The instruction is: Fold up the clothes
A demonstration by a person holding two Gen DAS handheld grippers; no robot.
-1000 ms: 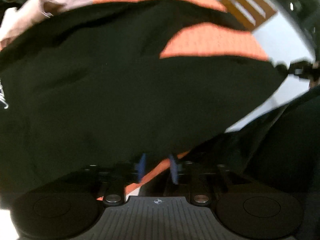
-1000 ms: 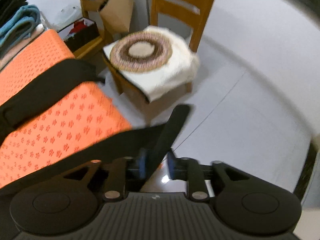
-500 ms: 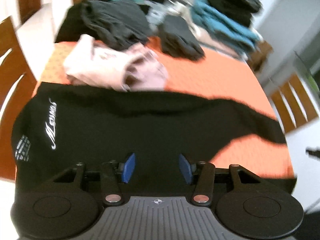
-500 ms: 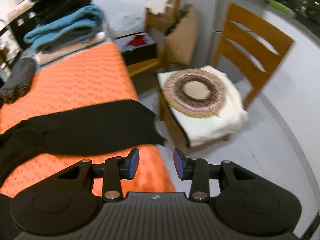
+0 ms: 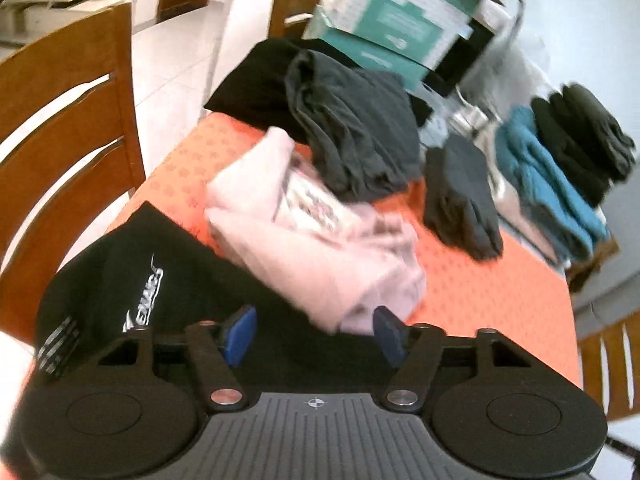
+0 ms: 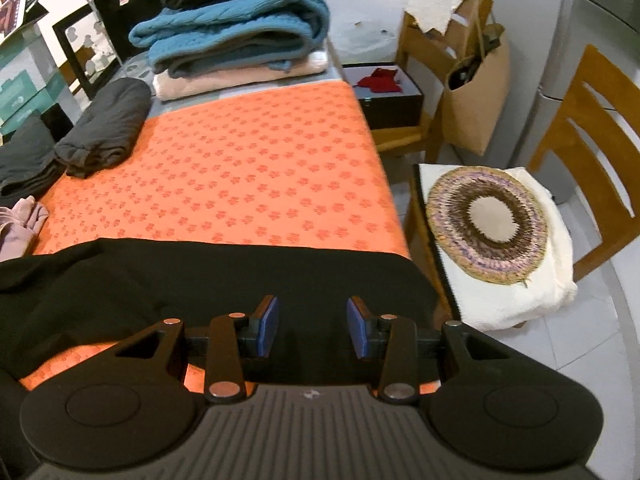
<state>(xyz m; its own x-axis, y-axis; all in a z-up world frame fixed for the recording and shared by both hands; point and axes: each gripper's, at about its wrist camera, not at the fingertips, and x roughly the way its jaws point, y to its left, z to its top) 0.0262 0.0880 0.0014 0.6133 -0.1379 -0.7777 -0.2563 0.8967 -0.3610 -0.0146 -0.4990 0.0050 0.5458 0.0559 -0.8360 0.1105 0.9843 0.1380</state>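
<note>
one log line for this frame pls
left gripper: open, just widened, empty | right gripper: open, empty | black garment: flat on orange tablecloth

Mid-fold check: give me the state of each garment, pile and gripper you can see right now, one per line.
black garment: spread flat across the near table edge, released
left gripper: open, empty, jaws just opened wider
right gripper: open, empty, over the black garment
pink garment: crumpled, unfolded
dark grey garment: folded, lying apart
blue sweater: folded, in the far stack
orange tablecloth: lying flat
</note>
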